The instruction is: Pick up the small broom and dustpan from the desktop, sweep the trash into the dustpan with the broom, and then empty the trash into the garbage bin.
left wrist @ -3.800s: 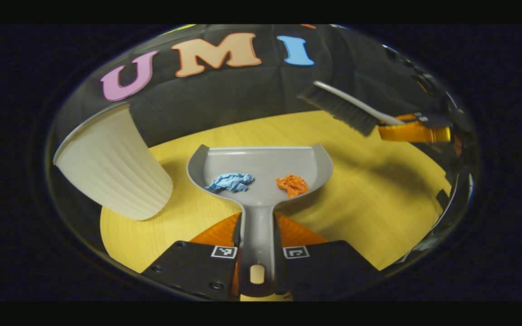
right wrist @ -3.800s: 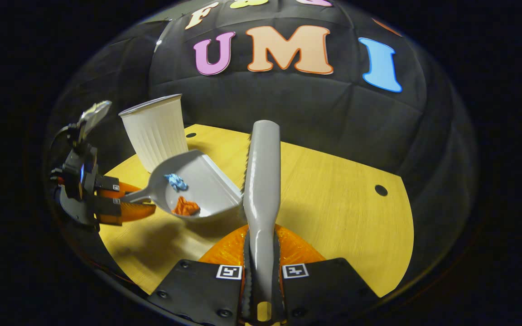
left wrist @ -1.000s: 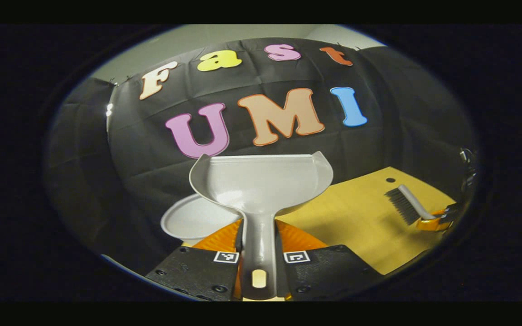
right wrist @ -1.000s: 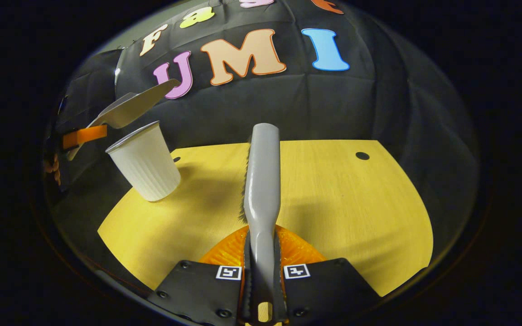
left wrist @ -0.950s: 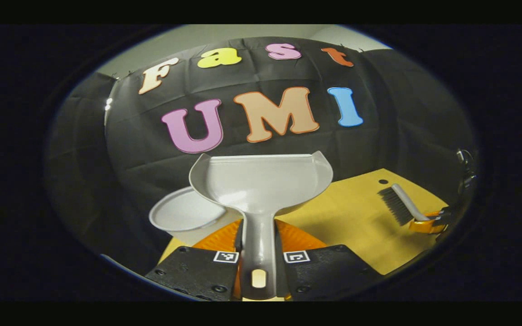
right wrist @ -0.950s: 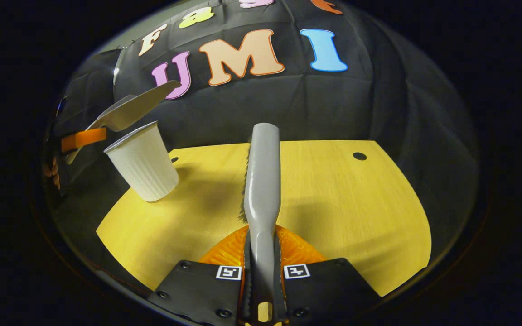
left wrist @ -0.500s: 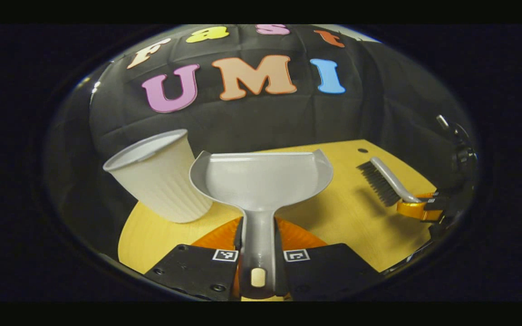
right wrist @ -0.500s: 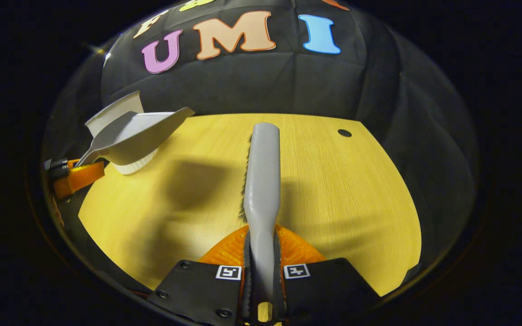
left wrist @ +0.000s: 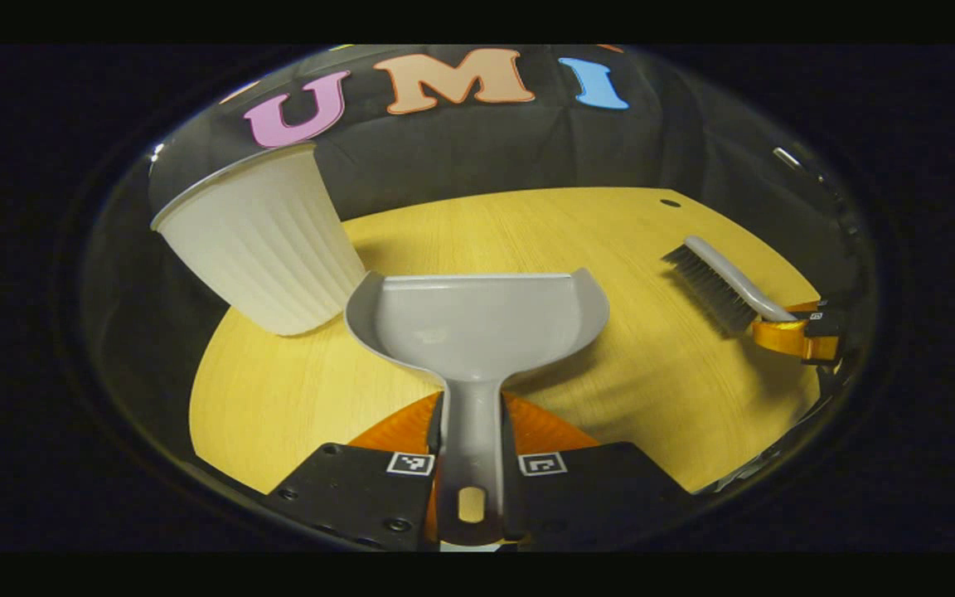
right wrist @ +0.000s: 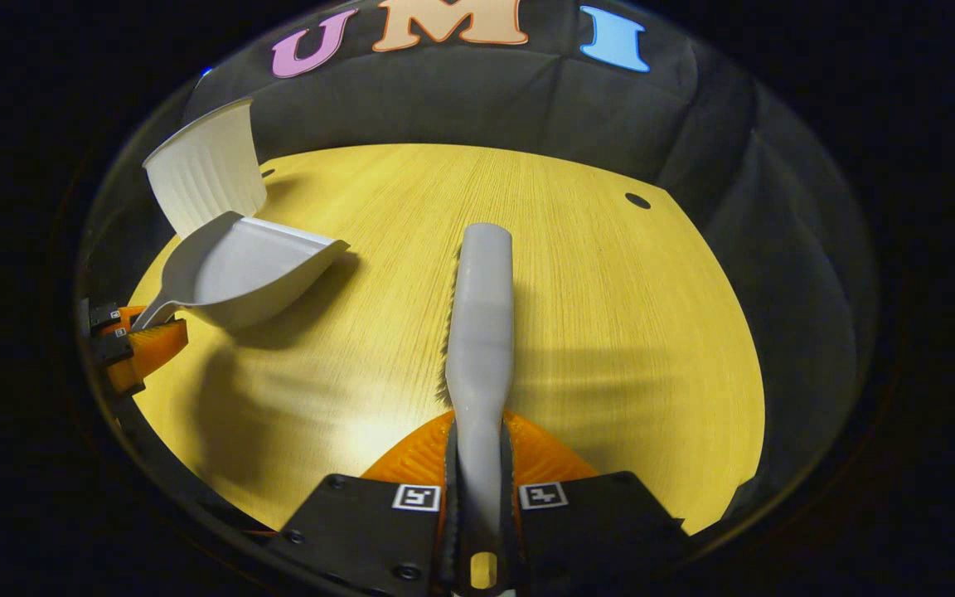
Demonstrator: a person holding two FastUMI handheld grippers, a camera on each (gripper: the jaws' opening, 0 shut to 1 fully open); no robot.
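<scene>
My left gripper (left wrist: 471,464) is shut on the handle of the grey dustpan (left wrist: 477,327), whose pan holds nothing and hangs low over the yellow desktop (left wrist: 643,373). The white ribbed garbage bin (left wrist: 266,240) stands just left of the pan. My right gripper (right wrist: 477,497) is shut on the handle of the small grey broom (right wrist: 482,315), bristles along its left side, low over the desktop (right wrist: 635,332). In the right gripper view the dustpan (right wrist: 237,269) and the left gripper (right wrist: 133,344) are at the left, with the bin (right wrist: 208,170) behind. In the left gripper view the broom (left wrist: 718,282) and the right gripper (left wrist: 801,336) sit at the right.
The booth's black cloth wall rises behind the desk. A small round hole (right wrist: 637,201) marks the desktop's far right corner. The desk's curved front edge runs close below both grippers.
Blue and orange trash lay in the dustpan 3.8 s ago; the pan then tipped over the bin and now holds nothing. Over the last second both grippers came down toward the desktop.
</scene>
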